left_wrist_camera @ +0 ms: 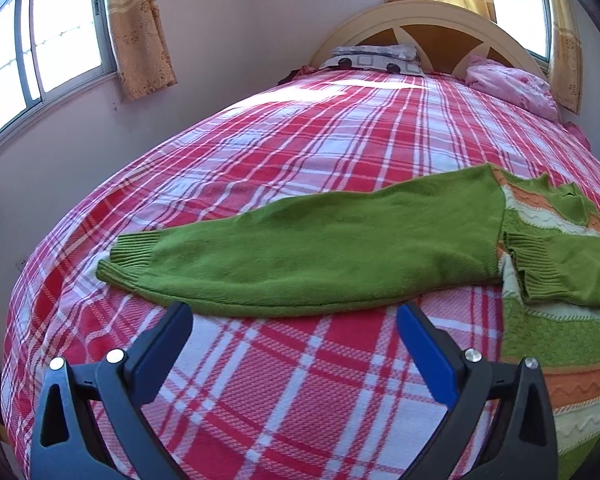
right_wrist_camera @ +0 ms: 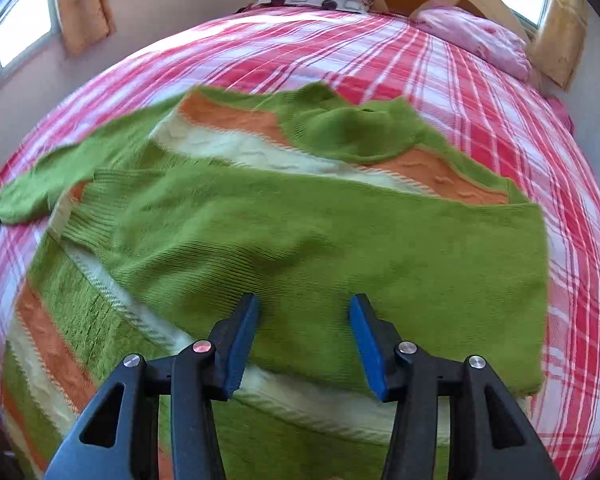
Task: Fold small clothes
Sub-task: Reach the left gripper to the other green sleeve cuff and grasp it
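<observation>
Blue pads of the right gripper (right_wrist_camera: 304, 340) hover just above the sweater (right_wrist_camera: 260, 240), jaws parted and gripping nothing; one sleeve (right_wrist_camera: 340, 248) already lies folded across the sweater's body. Beyond the sweater's left edge the other sleeve (left_wrist_camera: 300, 248) stretches flat over the plaid bedspread (left_wrist_camera: 300, 400), its long axis crosswise to the left gripper (left_wrist_camera: 294, 322), cuff (left_wrist_camera: 128, 256) farthest from the sweater. That gripper, released and empty, sits nearer this sleeve, so folding it inward likely falls to the left hand.
</observation>
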The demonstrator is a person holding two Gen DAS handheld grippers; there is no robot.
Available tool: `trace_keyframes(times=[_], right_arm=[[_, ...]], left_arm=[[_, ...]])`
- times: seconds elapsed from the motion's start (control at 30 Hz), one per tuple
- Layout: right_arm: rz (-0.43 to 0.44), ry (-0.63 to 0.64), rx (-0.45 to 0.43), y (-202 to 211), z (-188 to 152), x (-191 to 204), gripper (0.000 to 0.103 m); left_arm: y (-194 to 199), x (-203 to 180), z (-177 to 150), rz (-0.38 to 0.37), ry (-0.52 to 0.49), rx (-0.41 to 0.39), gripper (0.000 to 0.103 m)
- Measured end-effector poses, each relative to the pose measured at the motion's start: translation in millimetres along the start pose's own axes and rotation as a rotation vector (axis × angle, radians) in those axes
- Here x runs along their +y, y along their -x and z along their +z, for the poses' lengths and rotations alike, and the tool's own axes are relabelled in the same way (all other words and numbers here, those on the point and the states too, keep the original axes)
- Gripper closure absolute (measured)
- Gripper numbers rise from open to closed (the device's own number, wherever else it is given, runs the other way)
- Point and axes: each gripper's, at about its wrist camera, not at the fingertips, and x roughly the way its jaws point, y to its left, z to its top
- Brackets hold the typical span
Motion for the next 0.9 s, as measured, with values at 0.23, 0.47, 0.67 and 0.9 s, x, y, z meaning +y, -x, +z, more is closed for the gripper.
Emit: trace_keyframes(times=[0.23, 0.47, 0.67, 0.9], right_arm=[[0.0, 0.059, -0.113, 19, 19, 31, 0.053], [0.084, 0.129, -0.102, -13, 14, 65, 0.051], [0.085, 0.111, -0.15, -12, 8, 59, 0.051], [0.045, 0.134, -0.171, -8, 2, 72, 0.051]], left_arm=[[-17, 57, -2, 0.091, 0.071, 0.031, 0.0], [-22, 113, -3, 0.146, 0.197, 0.061, 0.0], [-29, 148, -4, 0.186, 0.257, 0.086, 0.0], [-42, 169, -15, 0.095, 0.421, 0.15, 0.027]])
